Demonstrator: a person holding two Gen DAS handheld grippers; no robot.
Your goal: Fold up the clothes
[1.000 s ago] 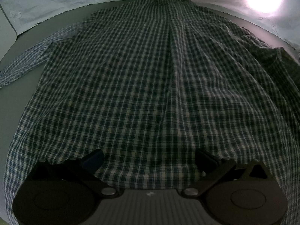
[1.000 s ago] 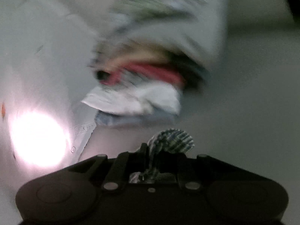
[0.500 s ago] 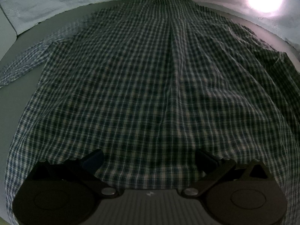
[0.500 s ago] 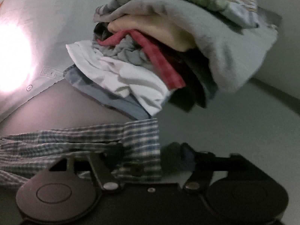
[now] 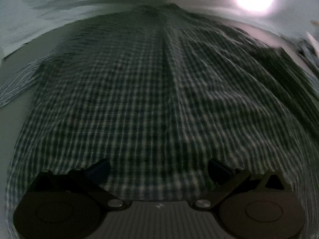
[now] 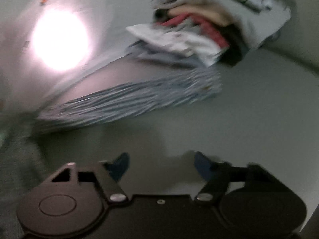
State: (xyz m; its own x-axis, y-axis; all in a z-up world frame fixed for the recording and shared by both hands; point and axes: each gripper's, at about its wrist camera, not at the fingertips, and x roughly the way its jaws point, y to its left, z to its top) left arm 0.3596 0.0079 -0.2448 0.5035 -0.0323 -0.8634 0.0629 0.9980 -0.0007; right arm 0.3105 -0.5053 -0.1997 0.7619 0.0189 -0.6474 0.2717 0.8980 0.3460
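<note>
A green-and-white checked shirt (image 5: 159, 99) lies spread flat, collar at the far end. My left gripper (image 5: 158, 169) hovers over the shirt's near hem, open wide, with the cloth lying under its fingers and not pinched. In the right wrist view the shirt's sleeve (image 6: 139, 99) lies stretched out on the grey table (image 6: 249, 119), its cuff pointing right. My right gripper (image 6: 160, 166) is drawn back from the sleeve above bare table; its jaws are closing with nothing between them. Both views are motion-blurred.
A pile of mixed clothes (image 6: 209, 29) sits beyond the cuff at the upper right. A bright glare (image 6: 59, 39) falls on white cloth (image 6: 18, 79) at the left. More white cloth (image 5: 39, 16) lies past the shirt's collar.
My right gripper, shut on the sleeve cuff a second ago, let it go and pulled back; the sleeve now lies flat on the table. The left gripper stayed open over the hem.
</note>
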